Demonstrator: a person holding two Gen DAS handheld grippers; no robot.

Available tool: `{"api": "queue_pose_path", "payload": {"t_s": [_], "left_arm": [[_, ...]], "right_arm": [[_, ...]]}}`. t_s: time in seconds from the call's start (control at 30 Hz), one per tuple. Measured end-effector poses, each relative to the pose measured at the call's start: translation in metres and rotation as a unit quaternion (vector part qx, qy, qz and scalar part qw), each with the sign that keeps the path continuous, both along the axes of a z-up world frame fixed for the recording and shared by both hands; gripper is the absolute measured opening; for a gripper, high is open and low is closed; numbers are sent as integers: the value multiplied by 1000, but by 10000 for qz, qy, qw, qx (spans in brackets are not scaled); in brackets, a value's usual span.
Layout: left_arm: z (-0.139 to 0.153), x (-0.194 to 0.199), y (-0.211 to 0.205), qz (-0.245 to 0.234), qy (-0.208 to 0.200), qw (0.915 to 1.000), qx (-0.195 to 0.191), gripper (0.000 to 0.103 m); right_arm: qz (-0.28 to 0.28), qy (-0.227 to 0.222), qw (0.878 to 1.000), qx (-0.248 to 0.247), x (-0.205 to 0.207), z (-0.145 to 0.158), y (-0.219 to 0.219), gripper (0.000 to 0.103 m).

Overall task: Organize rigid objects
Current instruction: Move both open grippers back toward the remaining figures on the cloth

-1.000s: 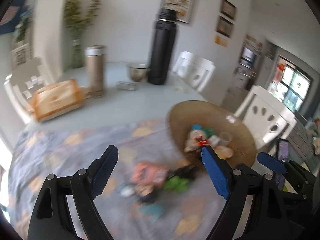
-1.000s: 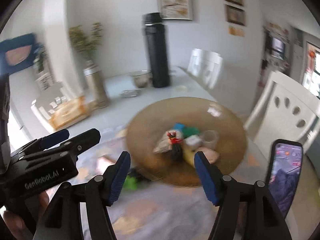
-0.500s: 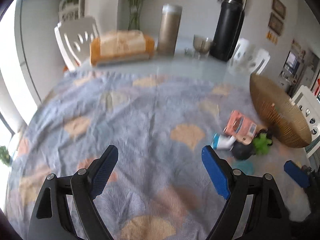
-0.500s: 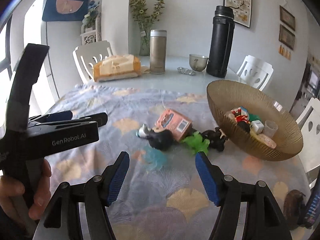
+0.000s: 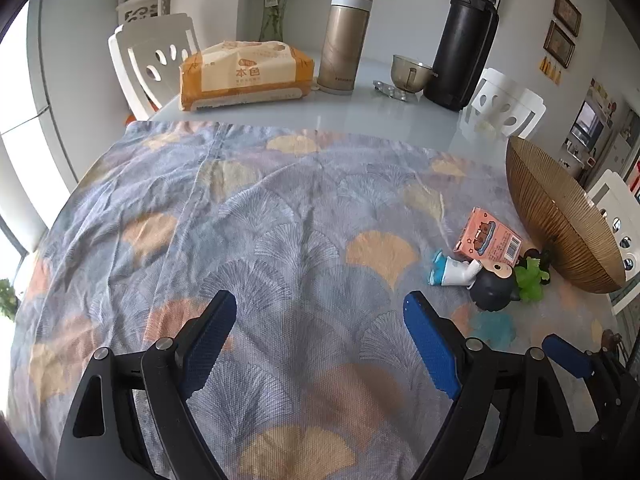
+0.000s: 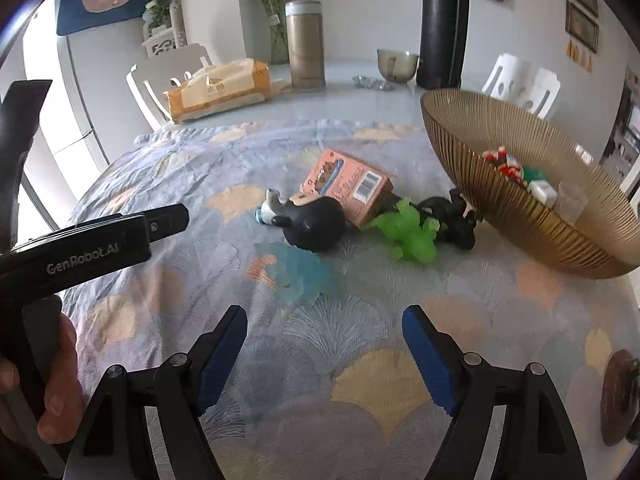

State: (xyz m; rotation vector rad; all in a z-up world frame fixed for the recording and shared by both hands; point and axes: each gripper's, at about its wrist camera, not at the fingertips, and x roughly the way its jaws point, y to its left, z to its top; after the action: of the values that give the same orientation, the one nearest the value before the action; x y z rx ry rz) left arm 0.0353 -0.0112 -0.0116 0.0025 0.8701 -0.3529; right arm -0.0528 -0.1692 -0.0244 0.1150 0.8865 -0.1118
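Blue fingers [image 6: 428,362] parting above patterned cloth [image 6: 360,320], empty.

A ribbed amber bowl [image 6: 532,216] stands on the patterned cloth, already holding a few small items – a red-and-white figure [image 6: 502,162], a white cube [image 6: 542,191], a clear cup [image 6: 572,202]. Just beside it lie a pink carton [image 6: 348,186] on its side, a toppled black-headed figurine [image 6: 308,222], a green toy [image 6: 408,234], a black toy [image 6: 454,216] and a translucent blue piece [image 6: 302,274].
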Motion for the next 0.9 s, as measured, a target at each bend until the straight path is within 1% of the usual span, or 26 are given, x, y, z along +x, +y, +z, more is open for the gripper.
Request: {"api": "queue_pose_path", "payload": {"t_s": [0.23, 0.37, 0.43, 0.47, 0.53, 0.6, 0.63, 0.67, 0.73, 0.77, 0.83, 0.9], "left_arm": [[0, -1, -2, -16, -43, 10000, 61, 85], [0, -1, -1, -1, -47, 10000, 62, 85], [0, -1, -1, 7, -29, 10000, 48, 85], [0, 0, 0, 5, -25, 10000, 42, 85], [-1, 0, -1, -10, -15, 10000, 41, 85], [-1, -1, -2, -65, -27, 10000, 49, 85], [0, -2, -4, -105, -51, 9999, 71, 85], [0, -3, -8, -180, -96, 9997, 126, 85], [-1, -5, -18, -410, -138, 9986, 293, 85], [-2, -5, -25, -568, -94, 9975, 405, 85], [-4, -6, -39, -897, 56, 9945, 541, 85], [-3, -9, -52, -1247, 160, 9909, 481, 85]], "right_arm": [[-34, -12, 10000, 24, -1, 0, -2, 79], [-132, -44, 9997, 200, -3, 2, -10, 79], [-234, -43, 9987, 455, -4, 2, -20, 80], [-294, -17, 9974, 657, -4, 0, -27, 81], [-431, -48, 9918, 1202, -6, -2, -45, 81], [-607, -172, 9869, 1487, -10, -2, -58, 81], [-705, -192, 9854, 1541, -12, -2, -61, 81], [-791, -227, 9834, 1619, -15, -2, -66, 81], [-1064, -313, 9817, 1550, -21, 1, -73, 81], [-1165, -351, 9808, 1527, -24, 2, -77, 81], [-1316, -406, 9757, 1703, -28, 2, -87, 81], [-1467, -439, 9686, 1961, -31, -2, -98, 81]]}}
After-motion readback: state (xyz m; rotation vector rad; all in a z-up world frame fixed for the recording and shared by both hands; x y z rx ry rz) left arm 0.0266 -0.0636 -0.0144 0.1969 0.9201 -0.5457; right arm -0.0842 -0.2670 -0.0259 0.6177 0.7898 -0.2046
